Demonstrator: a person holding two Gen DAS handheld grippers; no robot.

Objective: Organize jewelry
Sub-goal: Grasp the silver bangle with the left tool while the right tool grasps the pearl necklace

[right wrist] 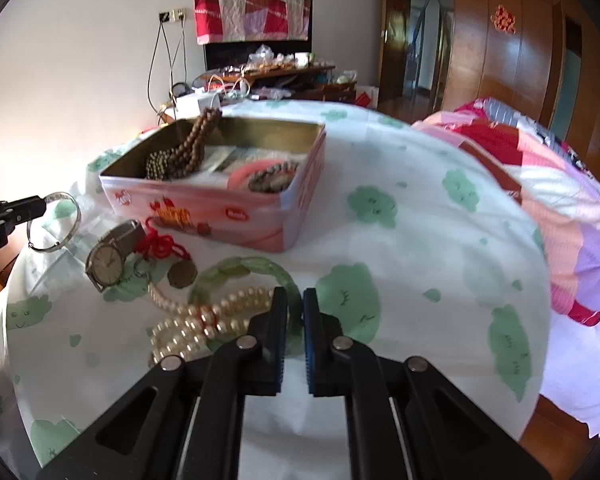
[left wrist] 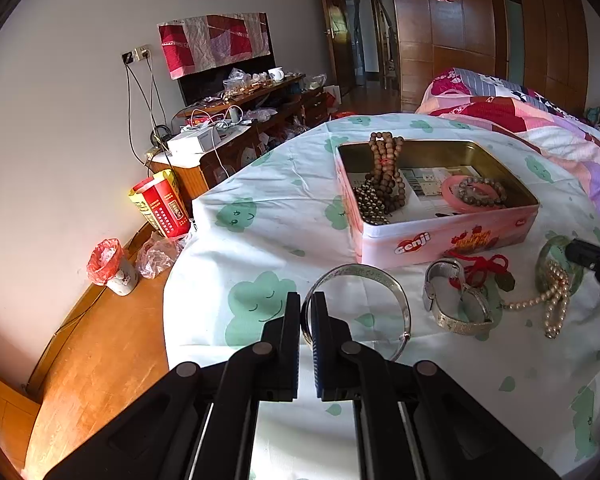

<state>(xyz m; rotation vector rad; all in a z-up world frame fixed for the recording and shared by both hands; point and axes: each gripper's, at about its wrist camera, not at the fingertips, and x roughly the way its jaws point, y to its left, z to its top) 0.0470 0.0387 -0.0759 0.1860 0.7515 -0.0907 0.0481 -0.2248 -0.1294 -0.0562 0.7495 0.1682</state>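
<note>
Now left claw (left wrist: 306, 312) is clamped on the thin silver bangle (left wrist: 364, 276), right claw (right wrist: 295, 308) on the translucent green bangle (right wrist: 252, 266); pearl strand (right wrist: 204, 320) at nine o'clock may snag and drag.

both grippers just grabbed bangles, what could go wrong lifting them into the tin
1. The pearl necklace lies across the green bangle that the right gripper pinches; lifting may drag the pearls along.
2. The left gripper holds the silver bangle only by its thin rim; it could swing or slip before reaching the tin.

Left tool (left wrist: 306, 300) clamped tight, angled downward; right tool (right wrist: 295, 298) likewise.
</note>
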